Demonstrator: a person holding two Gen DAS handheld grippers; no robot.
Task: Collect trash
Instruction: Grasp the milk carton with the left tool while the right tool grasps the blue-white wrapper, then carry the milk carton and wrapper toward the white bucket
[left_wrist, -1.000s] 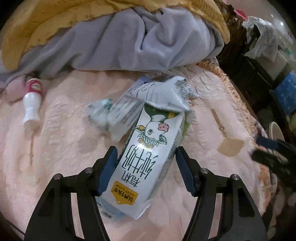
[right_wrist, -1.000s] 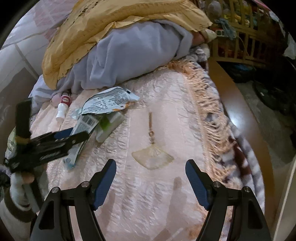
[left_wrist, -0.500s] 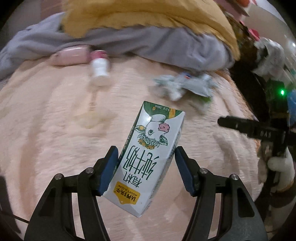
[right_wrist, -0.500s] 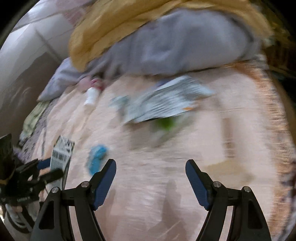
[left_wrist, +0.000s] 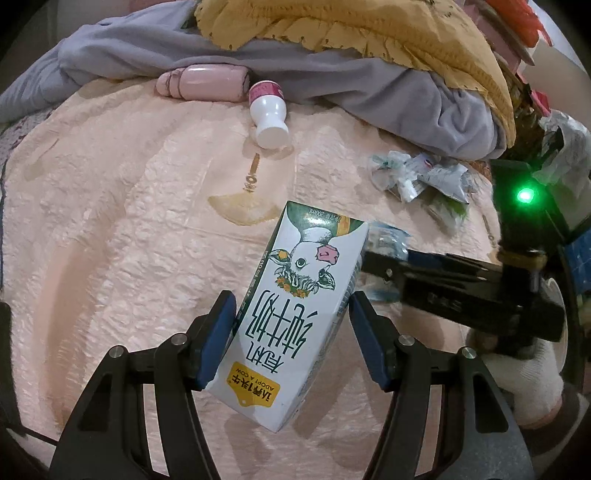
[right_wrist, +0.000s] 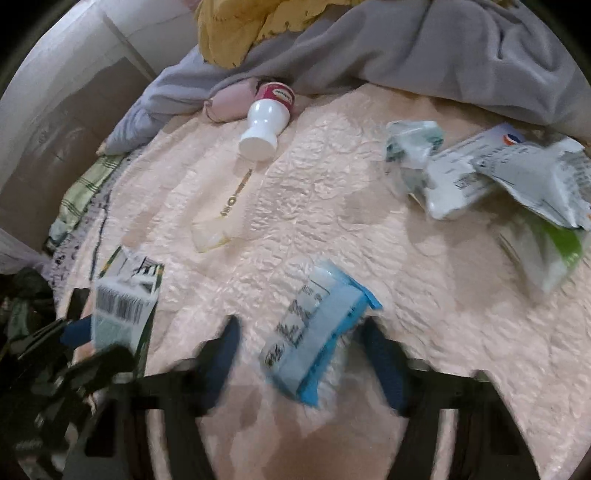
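My left gripper (left_wrist: 291, 336) is shut on a white milk carton (left_wrist: 295, 314) with a cow picture, held above the pink bedspread (left_wrist: 129, 240); the carton also shows in the right wrist view (right_wrist: 122, 306). My right gripper (right_wrist: 301, 358) is open, its jaws on either side of a blue and clear plastic wrapper (right_wrist: 317, 332) lying on the bedspread. A small white bottle with a red label (left_wrist: 267, 114) lies near the grey blanket, also seen in the right wrist view (right_wrist: 264, 123). Crumpled wrappers (right_wrist: 491, 177) lie to the right.
A grey blanket (left_wrist: 406, 92) and a yellow quilt (left_wrist: 369, 29) are piled at the back. A pink roll (left_wrist: 203, 81) lies beside the bottle. A green and white packet (right_wrist: 546, 254) lies at the right. Cluttered furniture (left_wrist: 554, 147) stands past the bed's right edge.
My left gripper has lifted the carton off the wrapper pile and swung left. My right gripper has moved left and down over the blue wrapper.
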